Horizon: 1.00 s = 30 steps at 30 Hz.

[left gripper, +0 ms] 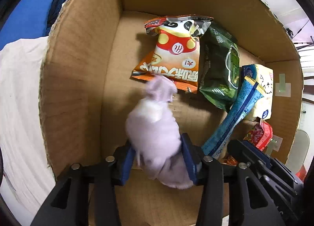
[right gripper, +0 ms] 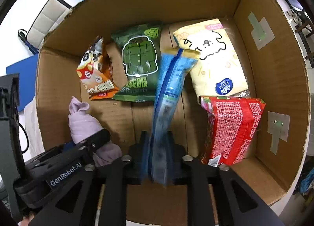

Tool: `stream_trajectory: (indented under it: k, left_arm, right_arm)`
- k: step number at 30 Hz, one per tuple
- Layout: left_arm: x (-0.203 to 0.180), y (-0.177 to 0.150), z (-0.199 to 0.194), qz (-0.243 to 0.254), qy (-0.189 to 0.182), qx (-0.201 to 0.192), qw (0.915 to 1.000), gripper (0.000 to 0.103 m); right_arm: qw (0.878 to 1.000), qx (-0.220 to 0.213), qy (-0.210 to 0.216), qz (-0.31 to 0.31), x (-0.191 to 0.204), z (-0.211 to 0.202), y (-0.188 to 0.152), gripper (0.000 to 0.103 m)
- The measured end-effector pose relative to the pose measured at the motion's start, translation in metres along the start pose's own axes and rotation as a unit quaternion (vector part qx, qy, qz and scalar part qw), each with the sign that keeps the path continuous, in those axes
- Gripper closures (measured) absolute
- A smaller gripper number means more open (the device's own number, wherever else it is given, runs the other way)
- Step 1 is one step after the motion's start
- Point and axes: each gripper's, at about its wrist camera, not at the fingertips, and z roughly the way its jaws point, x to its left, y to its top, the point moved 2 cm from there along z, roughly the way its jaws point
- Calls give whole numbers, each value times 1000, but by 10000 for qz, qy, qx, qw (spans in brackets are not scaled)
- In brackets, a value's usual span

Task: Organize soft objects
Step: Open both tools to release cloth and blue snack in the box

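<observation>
My left gripper (left gripper: 157,159) is shut on a rolled lilac sock (left gripper: 155,125), held inside an open cardboard box (left gripper: 78,68) near its left wall; the sock also shows in the right wrist view (right gripper: 82,121). My right gripper (right gripper: 157,147) is shut on a blue snack packet (right gripper: 168,92), which stands upright in the middle of the box (right gripper: 274,88) and also shows in the left wrist view (left gripper: 235,112).
On the box floor lie an orange panda snack bag (left gripper: 176,53), a green bag (right gripper: 139,62), a yellow tissue pack (right gripper: 214,57) and a red packet (right gripper: 233,127). White cloth (left gripper: 17,108) and a blue surface (left gripper: 25,17) lie outside the box on the left.
</observation>
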Motion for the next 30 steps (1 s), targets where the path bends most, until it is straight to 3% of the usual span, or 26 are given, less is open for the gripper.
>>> stream_trajectory:
  k: [2,7,16,19,20,22,24,26,30]
  left_arm:
    - [0,-1,-4,-24,14,-43,10000,53]
    - [-7,-7,-22,-16,49,-245,9997,45]
    - [-20,-46,-62,127,318,-895,9954,39]
    - [-14,-39,-72,207,429,-1073,9931,39]
    - [-15,-42,-75,232,485,-1152,9919,36]
    - [-18,-45,-79,259,566,-1263,9900,17]
    - [-19,-47,-83,290,648,-1335,9885,8]
    - [-18,-52,-89,289,699,-1400,9873,7]
    - [-19,-61,-101,240,691,-1528,9855,7]
  right_arm:
    - [10000,-32,-60,-62,0,-3,-2,60]
    - [9998,-48,-99,-164,3,-9,-4,57]
    - [9952,-341,-726,-567,-3,-35,-21,41]
    - [9934,-420,-858,-642,-8,-43,-25,22]
    - [9925,-468,-908,-676,-9,-46,-26,18]
    - [9909,-527,-1006,-724,-11,-48,-29,15]
    - [9904,-551,-1034,-737,-12,-51,-29,8]
    - [9893,-609,-1084,-767,-13,-54,-31,2]
    - [9878,-690,-1150,-792,-17,-75,-41,2]
